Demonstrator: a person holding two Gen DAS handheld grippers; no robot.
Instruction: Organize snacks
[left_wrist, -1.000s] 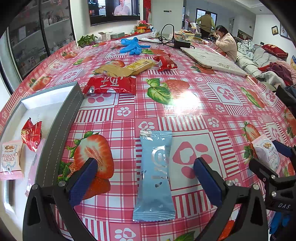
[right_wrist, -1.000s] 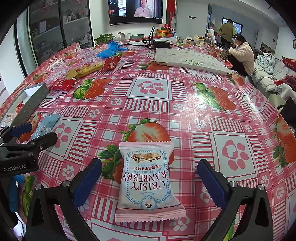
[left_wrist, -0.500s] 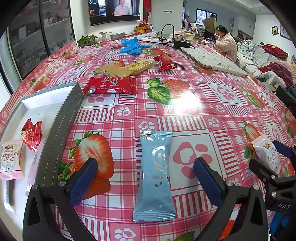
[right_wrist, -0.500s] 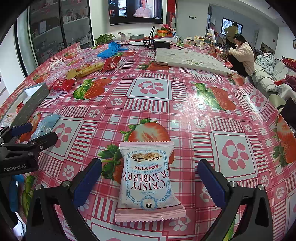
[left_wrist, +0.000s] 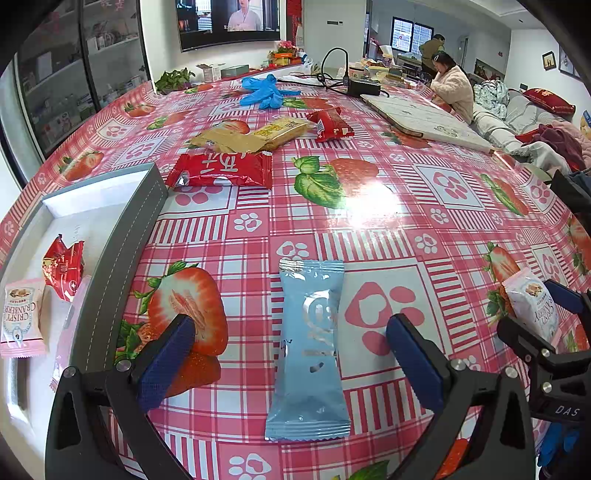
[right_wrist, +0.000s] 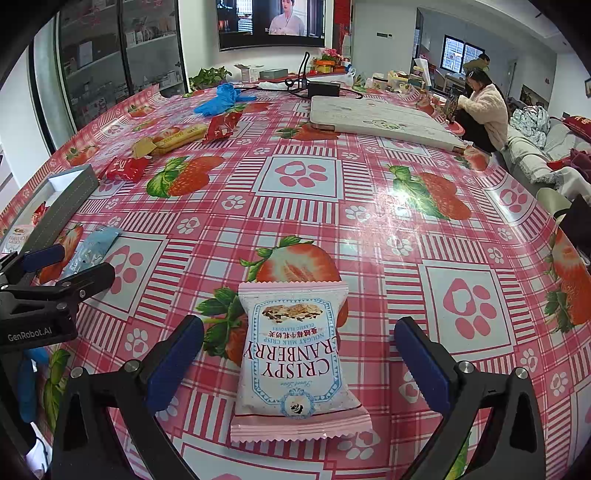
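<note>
My left gripper (left_wrist: 291, 343) is open and straddles a light blue snack packet (left_wrist: 309, 343) lying flat on the strawberry tablecloth. My right gripper (right_wrist: 299, 349) is open around a pink-and-white cranberry crisp packet (right_wrist: 295, 360), also flat on the cloth. A grey tray (left_wrist: 122, 258) with a white inside sits at the left; it holds a red wrapped snack (left_wrist: 62, 267) and another cranberry packet (left_wrist: 20, 317). Each gripper shows in the other's view: the right one (left_wrist: 546, 325) and the left one (right_wrist: 62, 266).
Farther back lie a red packet (left_wrist: 221, 170), yellow-brown biscuit packs (left_wrist: 255, 134), another red packet (left_wrist: 330, 123), blue gloves (left_wrist: 264, 94), a flat white board (right_wrist: 376, 122) and cables with a black box (right_wrist: 323, 88). A person (right_wrist: 484, 110) sits at the far right.
</note>
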